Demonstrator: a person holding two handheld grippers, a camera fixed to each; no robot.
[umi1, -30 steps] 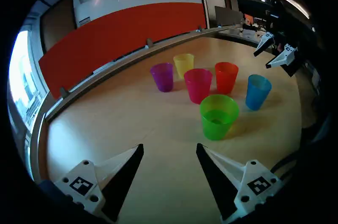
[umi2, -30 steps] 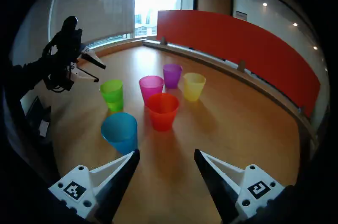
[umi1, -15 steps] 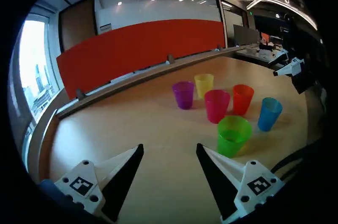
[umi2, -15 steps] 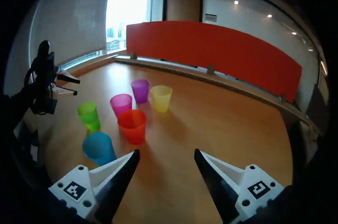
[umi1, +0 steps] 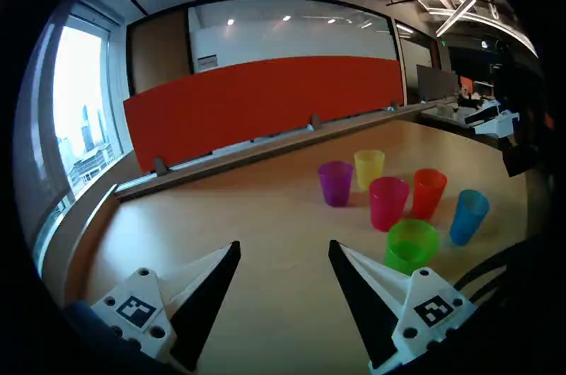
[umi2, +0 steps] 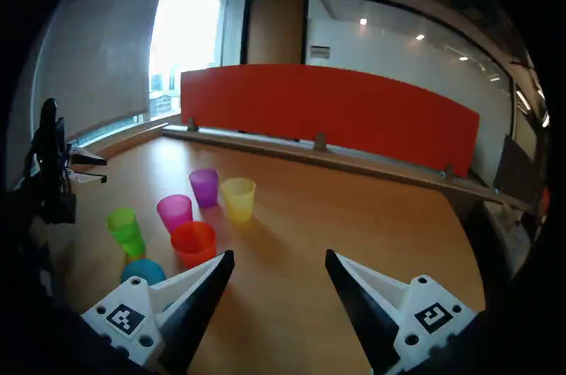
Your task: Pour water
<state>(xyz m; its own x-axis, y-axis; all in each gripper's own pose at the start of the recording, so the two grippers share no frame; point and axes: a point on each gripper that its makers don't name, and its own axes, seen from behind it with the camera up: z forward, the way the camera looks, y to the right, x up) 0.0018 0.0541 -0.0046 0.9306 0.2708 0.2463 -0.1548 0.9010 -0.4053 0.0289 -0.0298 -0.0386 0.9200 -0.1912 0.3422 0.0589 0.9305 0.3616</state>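
Note:
Several plastic cups stand grouped on the wooden table [umi1: 233, 198]: green cup [umi1: 411, 245], pink cup [umi1: 388, 202], purple cup [umi1: 335, 182], yellow cup [umi1: 369, 168], red-orange cup [umi1: 429, 192] and blue cup [umi1: 469, 216]. My left gripper [umi1: 283, 255] is open and empty, with the cups ahead to its right. In the right gripper view the green cup [umi2: 126, 231], pink cup [umi2: 175, 213], purple cup [umi2: 204, 187], yellow cup [umi2: 238, 199], red-orange cup [umi2: 193, 243] and blue cup [umi2: 142, 272] lie ahead to the left. My right gripper [umi2: 278, 258] is open, holding nothing.
A long red partition [umi1: 262, 102] runs along the table's far edge. A bright window [umi2: 185, 56] is at one side. The other gripper [umi2: 67, 166] and the hand holding it appear at the left in the right gripper view, and the other gripper [umi1: 499, 122] at the far right in the left gripper view.
Both grippers have drawn back and tilted up from the cups, which now look smaller and lower in each view. Neither gripper has changed its opening; the cups have not moved.

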